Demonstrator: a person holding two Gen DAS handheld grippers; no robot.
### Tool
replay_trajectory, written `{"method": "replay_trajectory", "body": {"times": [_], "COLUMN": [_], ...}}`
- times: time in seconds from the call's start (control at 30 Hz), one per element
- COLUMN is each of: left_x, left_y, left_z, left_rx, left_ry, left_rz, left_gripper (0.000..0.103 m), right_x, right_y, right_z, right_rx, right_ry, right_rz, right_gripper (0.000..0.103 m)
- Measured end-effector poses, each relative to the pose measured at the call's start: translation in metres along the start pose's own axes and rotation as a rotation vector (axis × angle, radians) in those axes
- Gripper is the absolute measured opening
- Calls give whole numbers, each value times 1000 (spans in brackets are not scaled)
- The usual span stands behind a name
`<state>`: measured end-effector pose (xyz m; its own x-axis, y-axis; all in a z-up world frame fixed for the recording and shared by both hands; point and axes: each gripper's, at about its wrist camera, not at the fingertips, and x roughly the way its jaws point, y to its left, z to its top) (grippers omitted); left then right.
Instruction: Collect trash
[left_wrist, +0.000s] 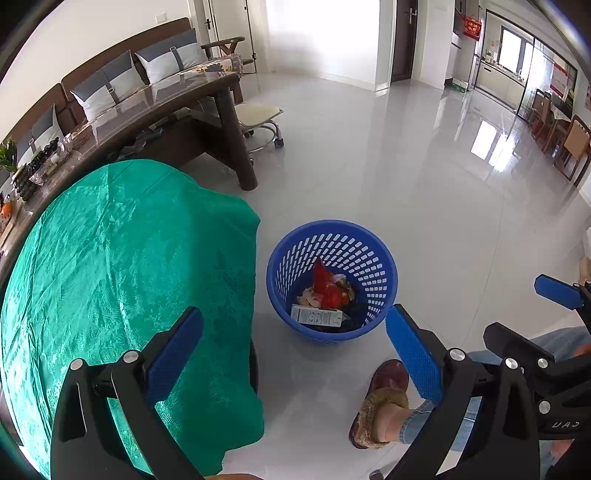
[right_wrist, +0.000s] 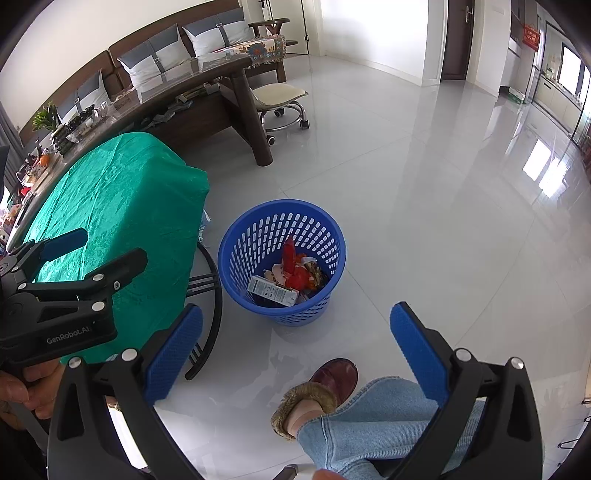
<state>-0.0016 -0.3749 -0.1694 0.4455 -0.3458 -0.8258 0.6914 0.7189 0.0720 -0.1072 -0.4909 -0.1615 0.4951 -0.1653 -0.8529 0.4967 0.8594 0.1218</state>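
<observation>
A blue perforated waste basket (left_wrist: 380, 254) (right_wrist: 258, 225) stands on the grey tiled floor. Inside lie a white carton (left_wrist: 316, 316) (right_wrist: 271, 290), a red wrapper (left_wrist: 325, 284) (right_wrist: 293, 266) and other scraps. My left gripper (left_wrist: 295, 354) is open and empty, held above the floor just short of the basket; it also shows at the left edge of the right wrist view. My right gripper (right_wrist: 297, 349) is open and empty too, hovering near the basket over a person's foot; part of the right gripper shows at the right edge of the left wrist view.
A small table under a green cloth (left_wrist: 122, 266) (right_wrist: 118, 199) stands left of the basket. Behind it are a long dark coffee table (left_wrist: 166, 103), a sofa (left_wrist: 122, 77) and a wheeled stool (left_wrist: 258, 122). A person's slippered foot (left_wrist: 380, 398) (right_wrist: 317, 391) and jeans leg are near me.
</observation>
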Motion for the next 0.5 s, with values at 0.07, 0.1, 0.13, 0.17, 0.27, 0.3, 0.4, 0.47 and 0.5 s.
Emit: {"method": "replay_trajectory", "body": {"times": [0.07,0.1,0.13,0.17,0.27,0.3,0.4,0.47,0.5], "left_x": [0,1,1,0,-1,-1,-2,-7,-10], "left_y": [0,-1,-1,-1,1,4,14,26,33], "left_z": [-1,-2,0,0,1,1,5,5,5], "left_rx": [-1,0,0,1,-6,-22,-35,-61,-78], "left_ry": [-3,-4,-4,-5,-8,-1,36,30,31], "left_rz": [5,10,14,16,17,13,-9,-8,-14], "left_gripper": [98,98,98,98,98,98,98,98,98], "right_x": [0,0,0,1,1,1,1,0,1], "right_y": [0,0,-1,-1,-1,-1,2,9,15], "right_z": [1,0,-1,-2,-4,-4,-3,-1,1], "right_rx": [0,1,2,5,11,13,10,-3,-16], "right_ry": [1,1,1,2,4,4,5,6,9], "right_rz": [1,0,-1,-2,-7,-9,-17,-20,-20], "right_gripper": [98,98,98,98,98,98,98,98,98]}}
